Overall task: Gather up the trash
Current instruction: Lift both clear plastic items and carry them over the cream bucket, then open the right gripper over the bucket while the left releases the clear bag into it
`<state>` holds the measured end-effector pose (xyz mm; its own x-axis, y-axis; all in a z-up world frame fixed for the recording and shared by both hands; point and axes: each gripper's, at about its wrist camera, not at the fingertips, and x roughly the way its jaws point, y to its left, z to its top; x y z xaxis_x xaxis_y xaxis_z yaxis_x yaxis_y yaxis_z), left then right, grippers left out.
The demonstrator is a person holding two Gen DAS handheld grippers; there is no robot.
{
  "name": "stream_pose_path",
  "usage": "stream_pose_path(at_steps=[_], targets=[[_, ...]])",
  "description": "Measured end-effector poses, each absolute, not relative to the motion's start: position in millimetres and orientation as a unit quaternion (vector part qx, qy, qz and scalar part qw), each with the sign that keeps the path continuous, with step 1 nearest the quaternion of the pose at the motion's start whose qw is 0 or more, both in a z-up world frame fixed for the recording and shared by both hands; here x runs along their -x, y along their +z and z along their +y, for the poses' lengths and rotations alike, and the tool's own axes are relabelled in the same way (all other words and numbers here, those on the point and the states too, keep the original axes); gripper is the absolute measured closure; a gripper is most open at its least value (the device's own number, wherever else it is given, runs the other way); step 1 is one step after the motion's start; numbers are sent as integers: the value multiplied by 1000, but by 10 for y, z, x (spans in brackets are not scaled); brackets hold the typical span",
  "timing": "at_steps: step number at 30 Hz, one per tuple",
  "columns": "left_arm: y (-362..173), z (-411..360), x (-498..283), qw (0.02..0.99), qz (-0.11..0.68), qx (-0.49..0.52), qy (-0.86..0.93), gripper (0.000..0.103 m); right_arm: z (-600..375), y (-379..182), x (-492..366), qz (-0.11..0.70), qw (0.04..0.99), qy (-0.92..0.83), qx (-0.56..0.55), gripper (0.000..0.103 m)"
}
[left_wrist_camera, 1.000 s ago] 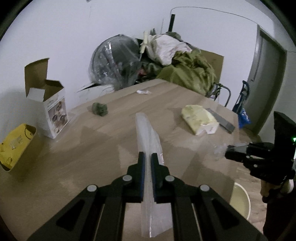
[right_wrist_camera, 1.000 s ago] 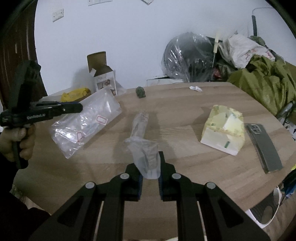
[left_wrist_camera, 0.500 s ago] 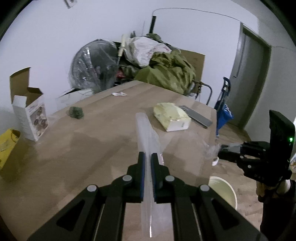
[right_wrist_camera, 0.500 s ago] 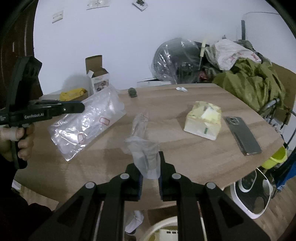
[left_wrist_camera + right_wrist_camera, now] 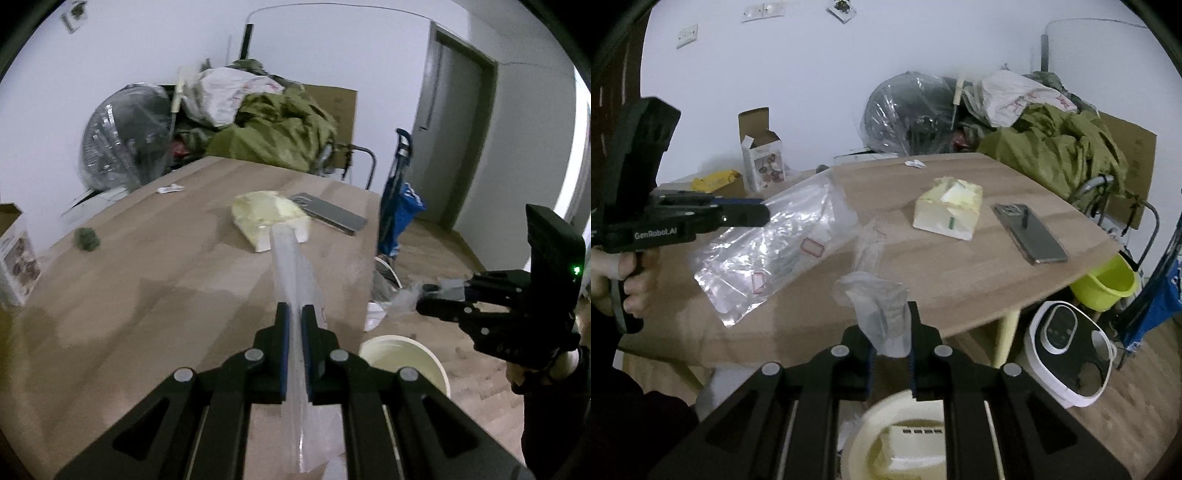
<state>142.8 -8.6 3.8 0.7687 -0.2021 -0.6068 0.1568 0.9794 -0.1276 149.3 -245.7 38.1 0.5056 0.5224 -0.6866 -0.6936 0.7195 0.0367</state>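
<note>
My left gripper [image 5: 294, 314] is shut on a large clear plastic bag [image 5: 291, 266], seen edge-on; in the right wrist view the left gripper [image 5: 762, 215] holds that bag [image 5: 775, 243] above the table. My right gripper [image 5: 891, 321] is shut on a crumpled clear plastic wrapper [image 5: 877, 299], held past the table edge above a cream bin [image 5: 886, 439]. In the left wrist view the right gripper [image 5: 424, 301] holds the wrapper [image 5: 404, 297] above the bin [image 5: 402, 358]. A green scrap [image 5: 86, 238] and a small white wrapper [image 5: 170, 189] lie on the wooden table [image 5: 147, 280].
A yellow tissue pack [image 5: 947, 212] and a phone [image 5: 1028, 232] lie on the table. An open carton [image 5: 762, 155] and a yellow bag [image 5: 714, 178] stand at the far left. A white appliance [image 5: 1067, 341], a green bucket [image 5: 1104, 282] and a pile of clothes [image 5: 1052, 147] are to the right.
Both grippers have moved right and back toward the table edge, keeping their plastic. The bin on the floor has come into view under the right gripper.
</note>
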Motion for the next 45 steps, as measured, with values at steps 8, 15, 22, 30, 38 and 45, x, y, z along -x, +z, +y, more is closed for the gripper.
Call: stream_pose_path(at_steps=[8, 15, 22, 30, 38, 45], targets=[[-55, -487, -1436, 934, 331, 17, -132, 97, -2972, 368, -1258, 353, 876, 307, 121, 91], [-211, -887, -1452, 925, 337, -2, -177, 97, -3510, 140, -1025, 376, 886, 250, 100, 90], [-467, -1222, -1440, 912, 350, -11, -213, 97, -3800, -292, -900, 416, 882, 209, 77, 90], [-736, -1499, -1489, 898, 372, -34, -234, 97, -3970, -815, -896, 473, 862, 174, 46, 89], [-898, -1704, -1614, 888, 388, -44, -243, 97, -4090, -962, -888, 481, 862, 158, 42, 55], [-1141, -1916, -1714, 863, 426, -48, -268, 95, -4239, -953, -849, 481, 866, 133, 37, 55]])
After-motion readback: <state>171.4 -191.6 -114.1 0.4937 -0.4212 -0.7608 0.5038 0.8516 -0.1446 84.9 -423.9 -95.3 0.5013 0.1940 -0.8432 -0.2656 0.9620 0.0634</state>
